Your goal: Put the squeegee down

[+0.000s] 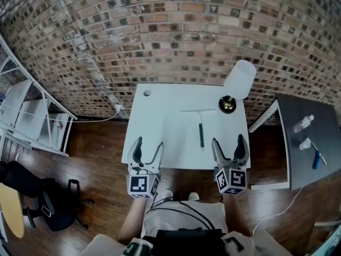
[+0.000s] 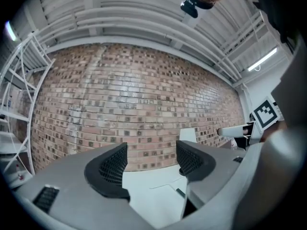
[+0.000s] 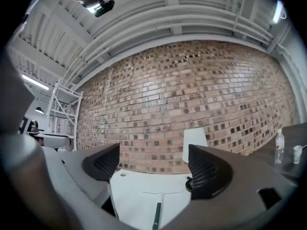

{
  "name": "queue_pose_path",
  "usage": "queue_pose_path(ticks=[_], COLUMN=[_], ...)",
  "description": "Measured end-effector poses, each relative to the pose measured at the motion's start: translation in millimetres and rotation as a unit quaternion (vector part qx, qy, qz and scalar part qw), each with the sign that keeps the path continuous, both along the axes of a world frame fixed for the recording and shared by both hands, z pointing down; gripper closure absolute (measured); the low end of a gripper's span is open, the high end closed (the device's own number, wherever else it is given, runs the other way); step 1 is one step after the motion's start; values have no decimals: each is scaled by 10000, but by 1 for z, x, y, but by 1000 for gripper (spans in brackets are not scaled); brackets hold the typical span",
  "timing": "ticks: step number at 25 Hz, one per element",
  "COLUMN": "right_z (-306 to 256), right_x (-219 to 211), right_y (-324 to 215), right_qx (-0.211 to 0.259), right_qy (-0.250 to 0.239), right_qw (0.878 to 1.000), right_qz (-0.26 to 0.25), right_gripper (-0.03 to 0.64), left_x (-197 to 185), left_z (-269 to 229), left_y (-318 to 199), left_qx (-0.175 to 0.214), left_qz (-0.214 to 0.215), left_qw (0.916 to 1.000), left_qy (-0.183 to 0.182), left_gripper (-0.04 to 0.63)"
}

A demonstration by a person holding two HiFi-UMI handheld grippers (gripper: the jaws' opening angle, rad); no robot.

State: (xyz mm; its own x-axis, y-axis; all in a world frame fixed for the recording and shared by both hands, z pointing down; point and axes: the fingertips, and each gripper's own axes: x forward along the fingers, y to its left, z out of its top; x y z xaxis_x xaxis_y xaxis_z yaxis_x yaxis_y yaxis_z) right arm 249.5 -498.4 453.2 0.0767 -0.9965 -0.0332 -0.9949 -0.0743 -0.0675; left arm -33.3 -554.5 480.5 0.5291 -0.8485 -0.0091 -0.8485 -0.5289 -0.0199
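A brick wall [image 1: 176,31] stands behind the white table [image 1: 160,127] in front of you, over a dark wooden floor [image 1: 96,143]. The squeegee [image 1: 201,129] lies flat on the table right of the middle, its blade towards the wall and its handle pointing at you, touched by neither tool. Your left gripper [image 1: 149,143] hovers at the table's near edge with its jaws wide apart and nothing between them. Your right gripper [image 1: 228,140] hangs just beyond the handle's end, jaws equally spread and empty. A white lampshade [image 1: 240,79] stands at the far right corner. On the dark side table [image 1: 319,137] a clear bottle [image 1: 303,122] and a small cup [image 1: 305,143] sit near each other; I cannot tell their contents.
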Motion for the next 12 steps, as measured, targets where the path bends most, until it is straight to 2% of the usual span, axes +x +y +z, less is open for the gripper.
queue_pose_path(ticks=[4,8,10,12], right_z=[-14,-11,-12,-12], right_x=[-6,-3,-1,-4], right_y=[21,25,26,27], right_qx=[108,93,49,18], right_qy=[459,475,496,500], right_qw=[9988,9985,9982,9982], right_qz=[126,250,327,344], right_gripper=[147,158,158,159], left_x=[23,36,38,35], left_z=[-25,-20,-18,-19], left_y=[10,16,16,15], left_qx=[160,135,119,132], left_qz=[216,287,178,6], left_qw=[9996,9993,9994,9997], left_qy=[116,-172,-268,-211], left_gripper=[281,282,281,281])
